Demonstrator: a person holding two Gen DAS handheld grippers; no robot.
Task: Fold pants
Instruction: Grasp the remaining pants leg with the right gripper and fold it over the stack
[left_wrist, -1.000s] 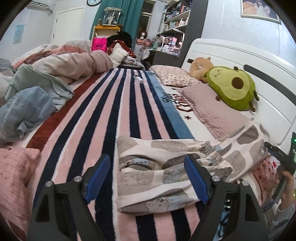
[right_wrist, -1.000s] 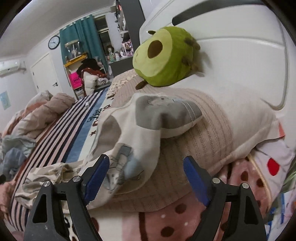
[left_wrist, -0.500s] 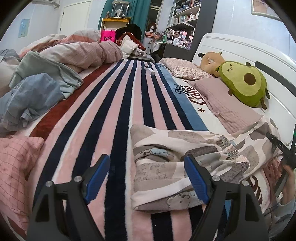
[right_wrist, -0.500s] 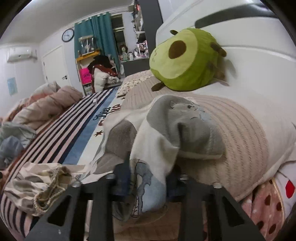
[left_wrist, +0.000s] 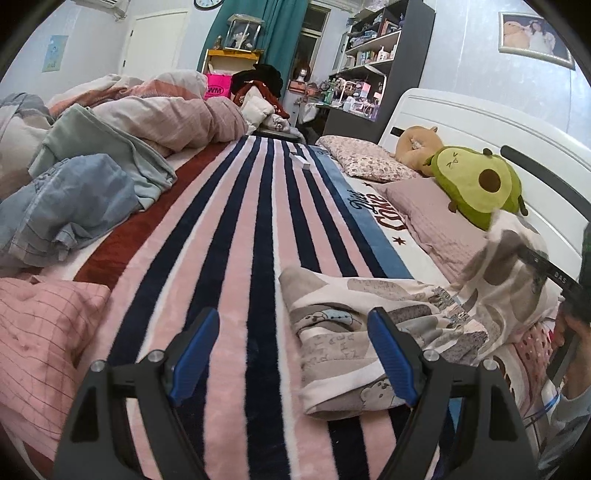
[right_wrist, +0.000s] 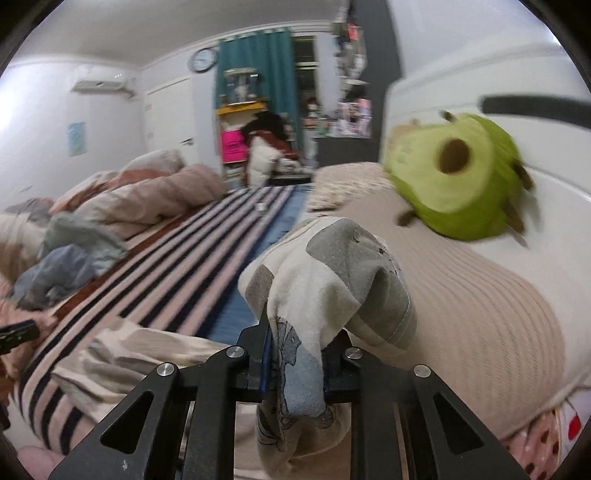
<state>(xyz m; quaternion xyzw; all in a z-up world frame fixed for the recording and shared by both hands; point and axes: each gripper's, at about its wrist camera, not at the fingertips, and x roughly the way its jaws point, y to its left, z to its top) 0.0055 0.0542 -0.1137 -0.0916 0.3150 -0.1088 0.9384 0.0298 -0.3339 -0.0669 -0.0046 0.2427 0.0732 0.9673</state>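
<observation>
Bed: the striped blanket (left_wrist: 236, 258) ran lengthwise toward the far shelves, its middle stripes bare and open for moving.
Left edge: a heap of clothes (left_wrist: 74, 199) and a rumpled duvet (left_wrist: 166, 118) crowded that side; a pink checked cushion (left_wrist: 40, 332) lay near the left gripper.
Right edge: pillows (left_wrist: 436, 214) lined the white headboard (left_wrist: 480, 125), with an avocado plush toy (left_wrist: 476, 184) resting on them.
Pants: the patterned pants (left_wrist: 369, 325) lay crumpled across the blanket's right side, one end raised toward the headboard.
Left gripper: the left gripper (left_wrist: 291, 354) hovered low over the blanket, pointing down the bed, jaws wide with nothing between them; the right pad stood just over the near edge of the pants.
Right gripper: the right gripper (right_wrist: 295, 365) was lifted beside the pillow, jaws narrow and closing on a bunched fold of pants (right_wrist: 325, 288), which draped over and below them.
Hand: a hand (left_wrist: 572, 328) gripped the right gripper's handle at the far right edge of the left view.
</observation>
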